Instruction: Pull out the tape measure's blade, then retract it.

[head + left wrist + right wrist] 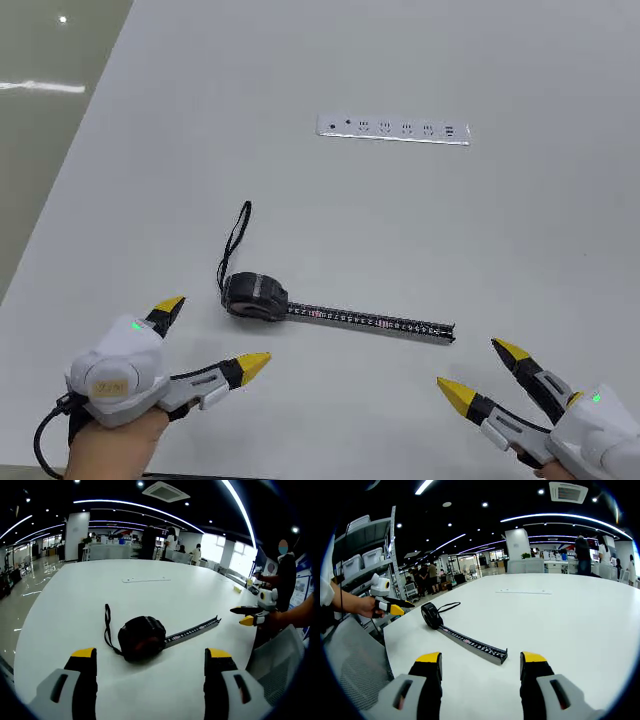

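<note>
My left tongs (213, 333) are spread wide and hold nothing. They hover just short of the tape measure (254, 296), on my side of it. One yellow tip is near its left edge and the other is below its right edge, and neither touches it. In the left gripper view the tape measure sits between and beyond the two tips.

My right tongs (478, 368) are spread as well and empty. They are well to the right of the tape measure, near the far end of its blade (372, 322) but apart from it.

The tape measure, black and rounded, rests on the white bench (300, 180). The blade is drawn out from its right side and lies flat on the bench. It runs to the right and slightly toward me and ends in a small hook. A black strap (235, 245) loops out from the tape measure's left side, away from me. Well beyond the tape measure, farther from me and to its right, a white socket strip (393, 129) lies flat.
</note>
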Demonstrator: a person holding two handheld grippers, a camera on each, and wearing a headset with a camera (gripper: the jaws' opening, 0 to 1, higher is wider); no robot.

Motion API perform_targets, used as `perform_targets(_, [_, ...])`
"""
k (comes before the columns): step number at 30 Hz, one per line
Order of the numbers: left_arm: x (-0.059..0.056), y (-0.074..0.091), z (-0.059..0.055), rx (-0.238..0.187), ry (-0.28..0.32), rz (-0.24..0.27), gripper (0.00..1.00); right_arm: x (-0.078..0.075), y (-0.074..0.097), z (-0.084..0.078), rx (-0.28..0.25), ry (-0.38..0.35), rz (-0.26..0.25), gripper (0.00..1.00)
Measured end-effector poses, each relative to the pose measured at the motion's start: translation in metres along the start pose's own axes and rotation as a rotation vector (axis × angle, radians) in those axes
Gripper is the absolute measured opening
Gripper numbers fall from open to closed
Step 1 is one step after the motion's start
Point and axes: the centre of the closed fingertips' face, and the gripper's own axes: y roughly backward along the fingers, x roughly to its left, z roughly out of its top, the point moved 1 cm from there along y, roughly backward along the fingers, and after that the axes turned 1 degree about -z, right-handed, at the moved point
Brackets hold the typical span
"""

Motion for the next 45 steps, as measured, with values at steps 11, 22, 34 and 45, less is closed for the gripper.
perform_targets(11, [0.000,-0.018,0.008,0.017,0.046,0.052,0.89,-0.005,-0.006,-0.004,0.005,-0.014,-0.003,0.63])
perform_targets(22, [-0.002,-0.035,0.016,0.010,0.091,0.078,0.91,-0.011,-0.010,-0.005,0.002,-0.020,-0.016,0.63])
perform_targets(34, [0.005,-0.049,0.011,0.023,0.169,0.152,0.92,-0.017,-0.013,-0.004,0.001,-0.024,-0.024,0.62])
perform_targets(45, [0.012,-0.055,0.007,0.028,0.231,0.215,0.93,-0.021,-0.019,-0.002,0.006,-0.023,-0.018,0.62])
